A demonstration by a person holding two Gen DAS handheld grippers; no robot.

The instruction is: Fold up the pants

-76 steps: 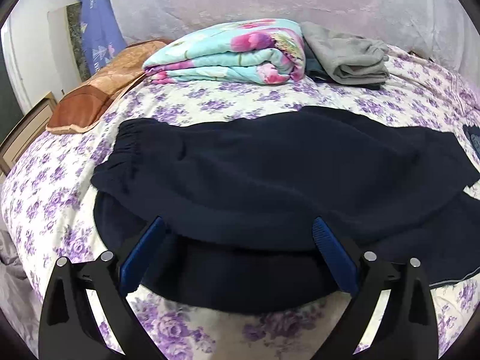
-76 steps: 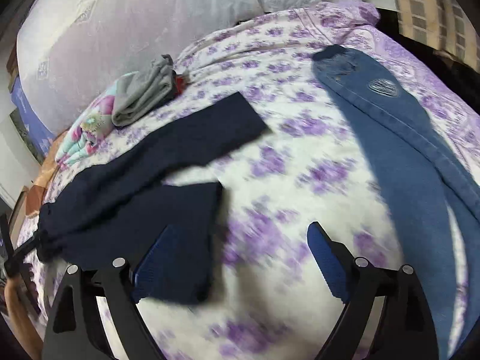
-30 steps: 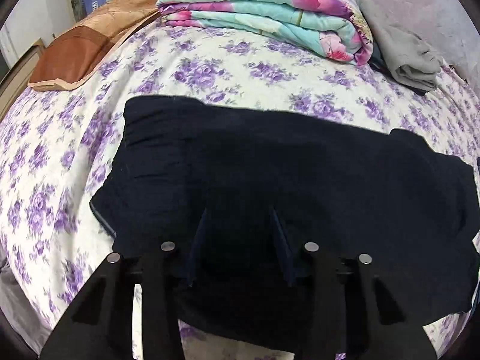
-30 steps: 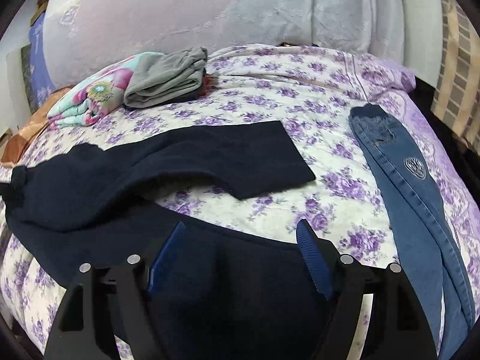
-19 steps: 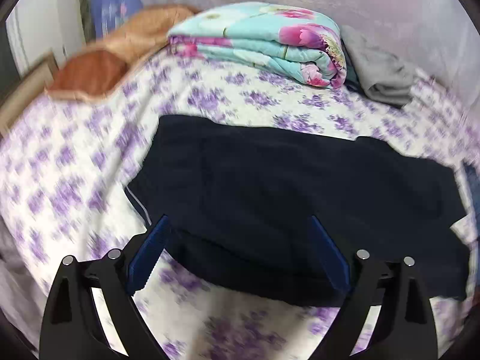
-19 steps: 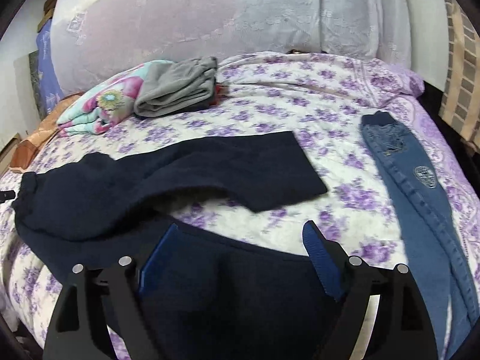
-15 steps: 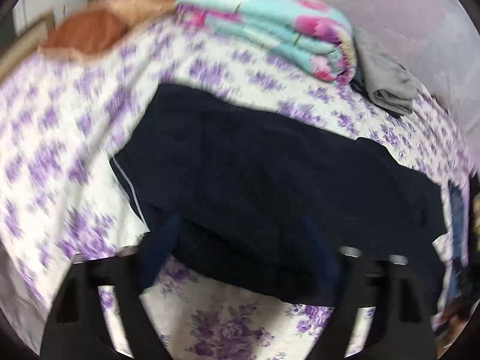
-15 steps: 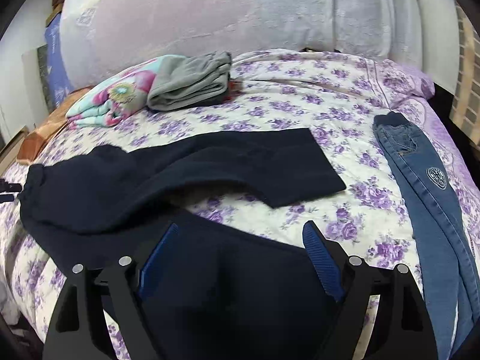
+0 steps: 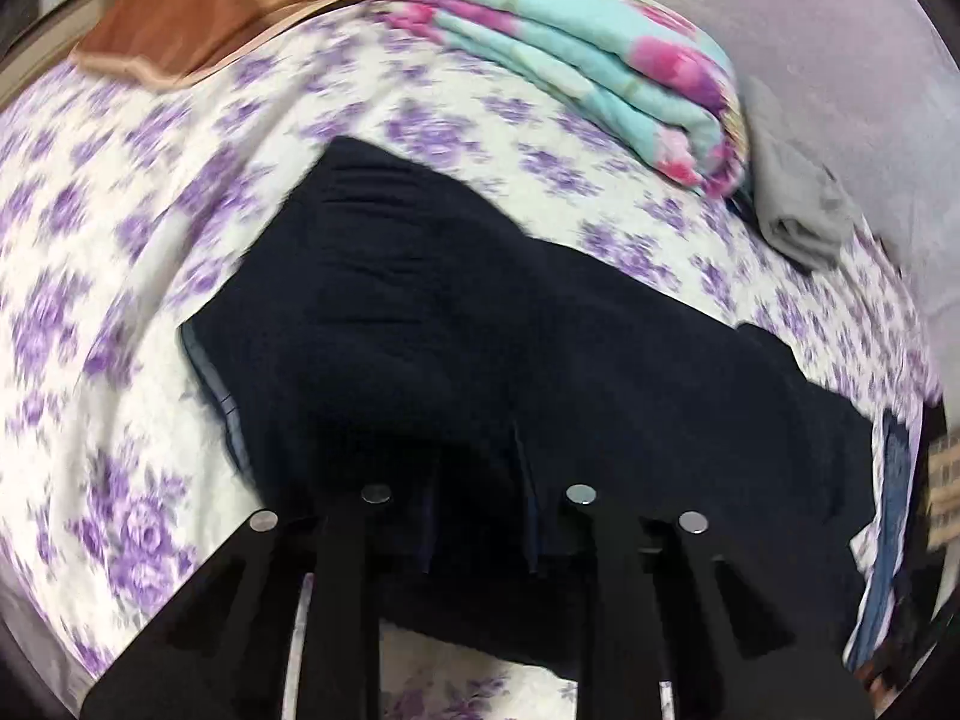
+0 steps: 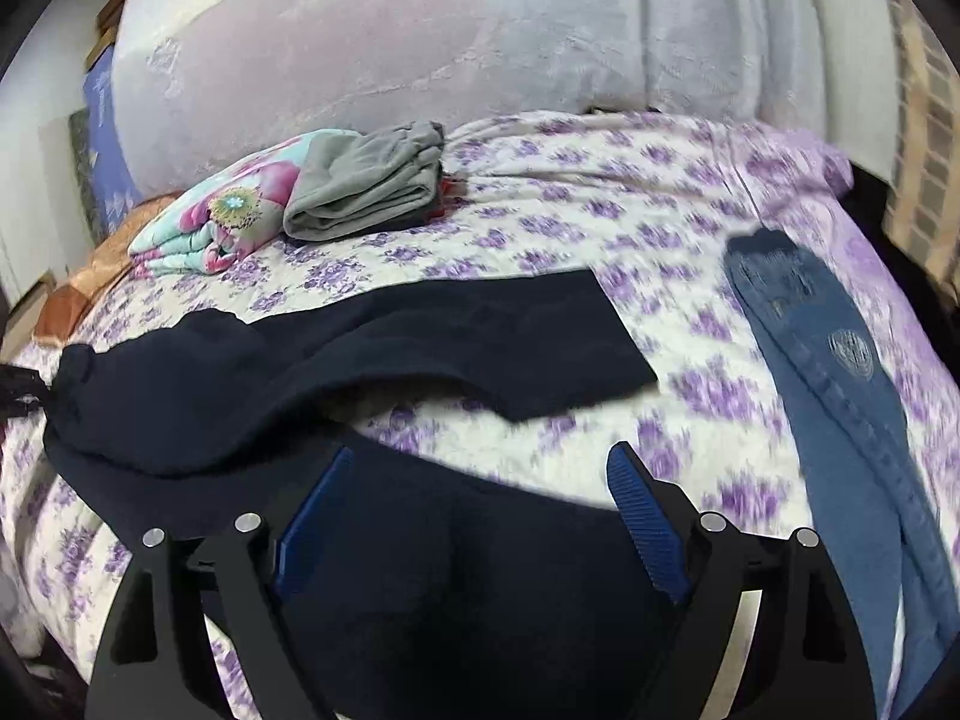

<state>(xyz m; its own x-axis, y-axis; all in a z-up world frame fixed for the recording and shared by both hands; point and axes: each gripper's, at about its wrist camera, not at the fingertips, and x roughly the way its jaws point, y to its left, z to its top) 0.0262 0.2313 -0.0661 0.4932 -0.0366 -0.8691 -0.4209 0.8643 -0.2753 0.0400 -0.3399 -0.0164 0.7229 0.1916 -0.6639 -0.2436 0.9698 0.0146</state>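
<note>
- half a second on, the left gripper (image 9: 477, 492) has drawn its fingers in from a wide spread to a narrow gap, pinching the near edge of the navy pants (image 9: 480, 324) between them; its view has also dropped closer to the cloth.
- right gripper (image 10: 480, 516) has barely shifted: its blue-padded fingers stay spread wide, hovering over the near leg of the navy pants (image 10: 384, 354) and gripping nothing.
- one pair of navy pants lies across the floral bedsheet (image 10: 690, 432), waistband toward the left gripper, one leg angled away from the other toward the far side of the bed.
- one pair of blue jeans (image 10: 840, 396) lies flat to the right of the navy pants, apart from them.
- beyond the navy pants, near the headboard (image 10: 420, 36): one folded floral quilt (image 9: 600, 66), one folded grey garment (image 10: 366, 186) touching its right side.
- one orange-brown pillow (image 9: 198, 24) sits left of the quilt.
- two grippers, one task garment, three other cloth items.
</note>
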